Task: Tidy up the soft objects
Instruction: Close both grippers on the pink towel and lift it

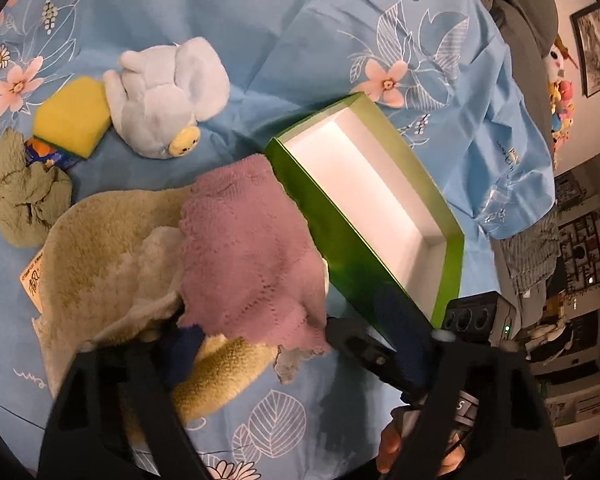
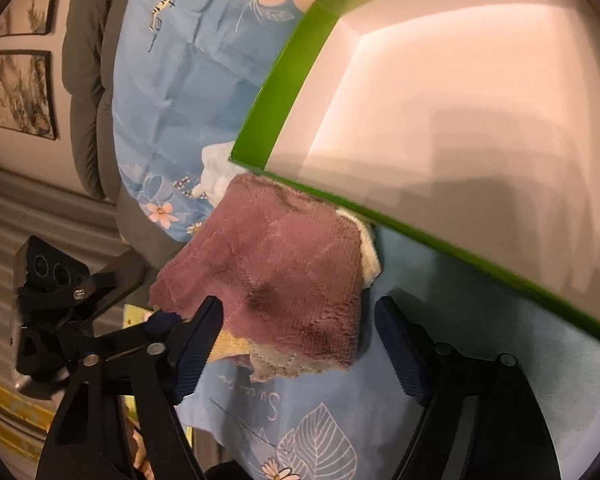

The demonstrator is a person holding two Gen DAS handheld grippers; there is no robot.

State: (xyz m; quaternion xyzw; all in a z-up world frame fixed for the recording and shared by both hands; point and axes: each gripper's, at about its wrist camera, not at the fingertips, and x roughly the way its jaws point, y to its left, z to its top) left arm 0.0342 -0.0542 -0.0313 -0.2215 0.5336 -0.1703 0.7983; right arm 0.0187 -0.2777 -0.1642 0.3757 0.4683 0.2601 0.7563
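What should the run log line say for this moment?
pink cloth: on yellow towel | box: empty | left gripper: open | right gripper: open, around cloth corner

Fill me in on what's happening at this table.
A person is sorting soft things with a handheld claw in each hand. Both claws are at the near edge of the pink cloth, which lies on a yellowish towel beside an empty green box. The right claw straddles one corner, its pads not yet pressing; the left claw is at the other. The blue plush toy, yellow sponge and green rag lie untouched.
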